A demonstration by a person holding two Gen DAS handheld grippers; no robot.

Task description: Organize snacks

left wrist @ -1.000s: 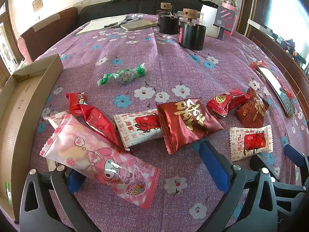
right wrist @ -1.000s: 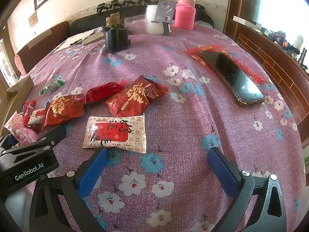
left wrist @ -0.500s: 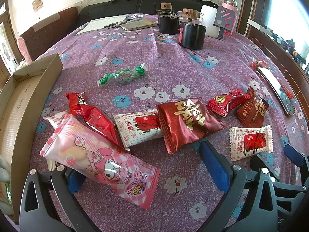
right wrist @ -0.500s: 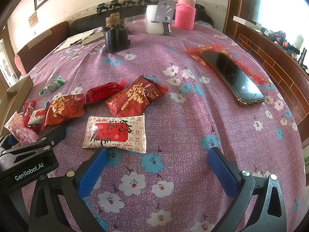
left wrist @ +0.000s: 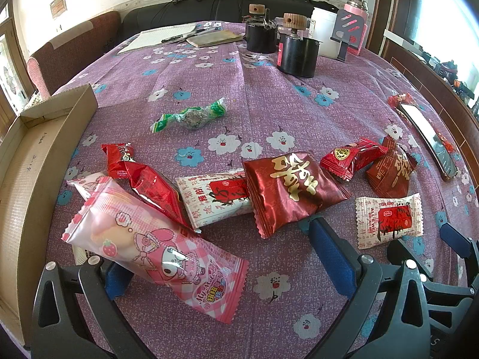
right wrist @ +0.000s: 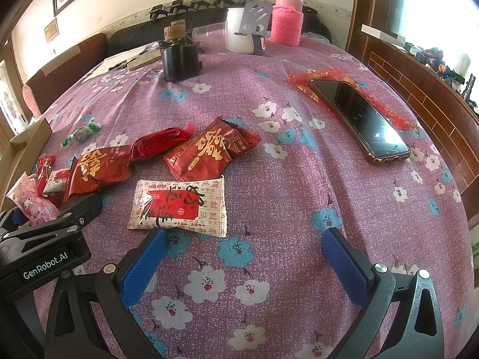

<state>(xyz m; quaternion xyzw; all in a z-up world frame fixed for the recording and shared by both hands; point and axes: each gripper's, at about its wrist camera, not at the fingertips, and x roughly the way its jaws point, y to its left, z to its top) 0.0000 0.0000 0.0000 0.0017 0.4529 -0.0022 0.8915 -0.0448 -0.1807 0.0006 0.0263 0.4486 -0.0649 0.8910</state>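
The desk [left wrist: 263, 68], under a purple flowered cloth, carries everything; a cardboard box [left wrist: 36, 161] sits open at its nine o'clock edge, seemingly the place for the snacks.

The largest snack, a pink bag [left wrist: 155, 248], lies at seven o'clock in the left wrist view, its near end between the jaws of the left hand-held gripper [left wrist: 227, 257], which stands wide open and grips nothing. This looks like the step in hand: pick the pink bag and carry it to the box. To do it well, I would close across the bag's firm middle, not the crimped end, squeeze gently since the pouch seems soft and slippery, and lift straight up so it clears the red packet [left wrist: 149, 185] touching it at twelve o'clock.

A dark red pouch [left wrist: 290, 188] overlaps a white packet [left wrist: 215, 197] at centre. A second white packet [right wrist: 179, 206] lies just beyond the right hand-held gripper [right wrist: 242, 251], also wide open and empty. A small green candy [left wrist: 191, 115] lies apart at eleven o'clock.
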